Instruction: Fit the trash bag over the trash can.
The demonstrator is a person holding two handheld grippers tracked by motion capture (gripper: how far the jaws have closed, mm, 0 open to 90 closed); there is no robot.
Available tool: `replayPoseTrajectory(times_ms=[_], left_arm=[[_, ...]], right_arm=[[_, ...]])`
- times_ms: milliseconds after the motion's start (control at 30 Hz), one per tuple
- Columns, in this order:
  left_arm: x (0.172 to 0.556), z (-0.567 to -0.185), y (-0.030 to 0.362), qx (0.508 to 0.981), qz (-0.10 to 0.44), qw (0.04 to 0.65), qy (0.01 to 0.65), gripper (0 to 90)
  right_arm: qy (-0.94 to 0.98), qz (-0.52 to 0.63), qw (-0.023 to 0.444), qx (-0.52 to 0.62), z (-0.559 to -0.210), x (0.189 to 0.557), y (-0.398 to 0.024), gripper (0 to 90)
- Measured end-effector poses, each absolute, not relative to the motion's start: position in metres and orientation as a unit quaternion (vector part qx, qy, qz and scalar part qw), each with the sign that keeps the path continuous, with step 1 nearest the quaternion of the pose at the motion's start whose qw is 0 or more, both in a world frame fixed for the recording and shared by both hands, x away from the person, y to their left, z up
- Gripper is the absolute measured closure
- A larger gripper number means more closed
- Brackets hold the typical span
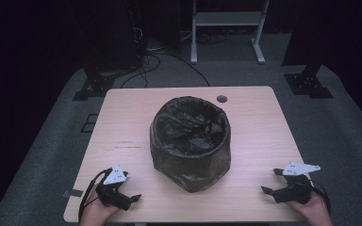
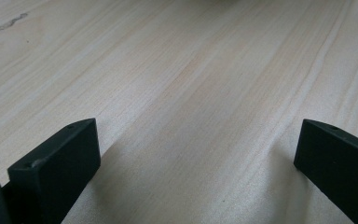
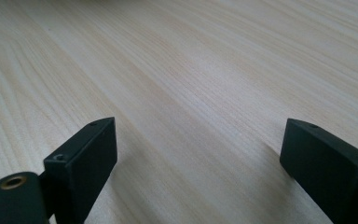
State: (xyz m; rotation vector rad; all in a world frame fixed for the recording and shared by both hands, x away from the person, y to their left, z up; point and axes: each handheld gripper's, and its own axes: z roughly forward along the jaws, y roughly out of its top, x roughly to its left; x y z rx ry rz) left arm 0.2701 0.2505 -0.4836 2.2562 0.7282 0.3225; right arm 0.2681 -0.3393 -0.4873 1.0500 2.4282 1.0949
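bin (image 1: 190, 162) hidden under black bag (image 1: 191, 127), forearms cut off below

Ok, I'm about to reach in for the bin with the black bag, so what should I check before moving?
1. Left gripper open: ok, jaws wide apart in the left gripper view.
2. Right gripper open: ok, jaws wide apart, nothing between them.
3. Both grippers clear of the bin: ok, each rests near the table's near edge, apart from it.
4. Bin upright: ok, mouth faces up.
5. Bag seated over the rim: ok, draped down the sides.
6. Bin contents: cannot tell, interior dark.
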Motion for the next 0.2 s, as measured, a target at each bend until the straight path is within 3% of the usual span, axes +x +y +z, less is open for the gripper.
replayPoseTrajectory(times_ms=[200], left_arm=[[0.2699, -0.4836, 0.2503, 0.877, 0.126, 0.366, 0.284, 0.0]], right_arm=[[0.842, 0.373, 0.146, 0.362, -0.4876, 0.2674, -0.3376, 9.7]])
